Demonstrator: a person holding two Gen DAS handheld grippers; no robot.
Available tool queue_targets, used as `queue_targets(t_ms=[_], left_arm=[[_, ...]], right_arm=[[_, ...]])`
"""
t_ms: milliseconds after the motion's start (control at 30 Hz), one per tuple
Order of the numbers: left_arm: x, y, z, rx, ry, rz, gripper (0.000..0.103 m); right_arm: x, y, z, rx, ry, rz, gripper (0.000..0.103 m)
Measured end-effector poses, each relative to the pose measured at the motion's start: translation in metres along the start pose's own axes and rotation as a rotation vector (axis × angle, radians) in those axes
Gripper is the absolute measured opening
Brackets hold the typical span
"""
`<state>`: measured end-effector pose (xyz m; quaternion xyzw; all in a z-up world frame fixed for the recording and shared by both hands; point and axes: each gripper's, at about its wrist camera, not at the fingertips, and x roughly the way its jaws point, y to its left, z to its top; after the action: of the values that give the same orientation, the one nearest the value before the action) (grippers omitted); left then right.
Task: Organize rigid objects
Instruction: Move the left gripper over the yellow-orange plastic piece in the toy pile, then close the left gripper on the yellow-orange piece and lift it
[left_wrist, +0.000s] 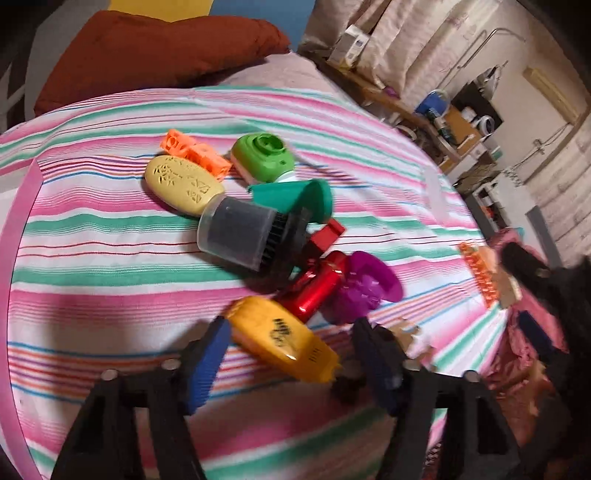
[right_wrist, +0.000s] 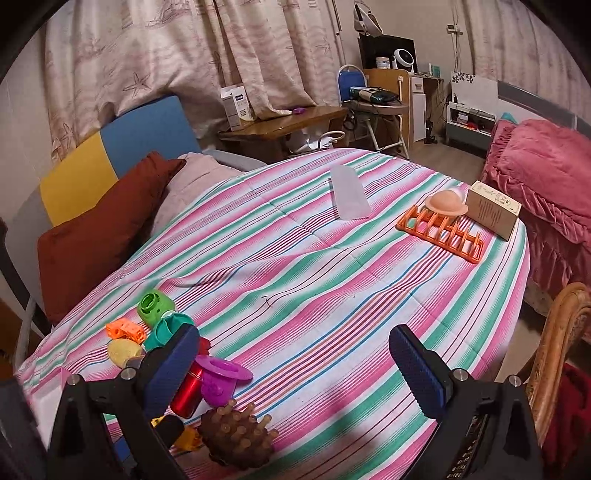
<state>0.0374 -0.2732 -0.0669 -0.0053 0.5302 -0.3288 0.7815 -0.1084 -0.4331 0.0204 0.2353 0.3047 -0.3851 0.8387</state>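
Note:
A heap of small rigid objects lies on the striped bedcover. In the left wrist view my left gripper stands open around an amber-yellow oval gadget, and its blue pads flank the gadget with a gap on the right side. Just beyond lie a red metal cylinder, a purple cup and a clear-capped black brush. In the right wrist view my right gripper is open over bare cover, with the heap and a brown nubbed brush beside its left finger.
A green cap, a teal cup, an orange block and a yellow perforated oval sit further back. An orange rack, a peach dome, a cardboard box and a clear lid lie far right.

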Motion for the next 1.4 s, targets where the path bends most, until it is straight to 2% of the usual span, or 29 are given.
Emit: queue_targets(t_ms=[33,100,133,500,600,733,800,833,867,933,1000,1067,1100,1233,1300,1400], left_arm=[[0.006,0.003,0.001,-0.004,0.017,0.010,0.053],[0.005,0.017,-0.002,-0.045,0.018,-0.043,0.053],[0.004,0.020,-0.003,-0.050,0.014,-0.045,0.053],[-0.038,0.074,-0.021,-0.051,-0.045,-0.015,0.052],[-0.042,0.071,-0.022,-0.068,-0.064,-0.027,0.050],[-0.037,0.053,-0.015,-0.047,-0.077,0.017,0.050],[-0.029,0.046,-0.012,-0.010,-0.068,0.045,0.043],[-0.026,0.045,-0.011,0.005,-0.054,0.062,0.034],[-0.025,0.045,-0.011,0.015,-0.058,0.045,0.034],[-0.028,0.047,-0.013,0.028,-0.075,0.069,0.033],[-0.031,0.050,-0.014,0.038,-0.083,0.074,0.027],[-0.035,0.055,-0.015,0.045,-0.082,0.077,0.012],[-0.036,0.058,-0.016,0.043,-0.077,0.089,0.011],[-0.040,0.076,-0.026,-0.013,-0.059,0.052,0.011],[-0.047,0.080,-0.030,-0.038,-0.077,-0.014,0.011],[-0.053,0.074,-0.028,-0.042,-0.101,-0.069,0.012]], right_arm=[[0.000,0.001,0.000,-0.007,0.001,0.006,0.103],[0.000,0.003,-0.001,-0.014,0.000,0.019,0.103],[0.000,0.005,-0.001,-0.020,-0.001,0.034,0.103],[-0.003,0.022,-0.005,-0.082,-0.002,0.140,0.103],[-0.003,0.027,-0.006,-0.099,0.003,0.158,0.103],[-0.001,0.027,-0.007,-0.102,0.006,0.145,0.103],[0.000,0.025,-0.006,-0.094,0.014,0.151,0.103],[0.001,0.024,-0.006,-0.089,0.020,0.154,0.103],[0.002,0.024,-0.006,-0.086,0.023,0.155,0.103],[0.004,0.022,-0.006,-0.077,0.031,0.161,0.103],[0.005,0.022,-0.006,-0.066,0.041,0.176,0.103],[0.009,0.020,-0.007,-0.049,0.070,0.198,0.103],[0.011,0.018,-0.009,-0.040,0.089,0.206,0.103],[0.018,0.019,-0.019,-0.005,0.187,0.242,0.103],[0.017,0.021,-0.026,0.012,0.226,0.246,0.103],[0.014,0.021,-0.037,0.032,0.264,0.224,0.103]])
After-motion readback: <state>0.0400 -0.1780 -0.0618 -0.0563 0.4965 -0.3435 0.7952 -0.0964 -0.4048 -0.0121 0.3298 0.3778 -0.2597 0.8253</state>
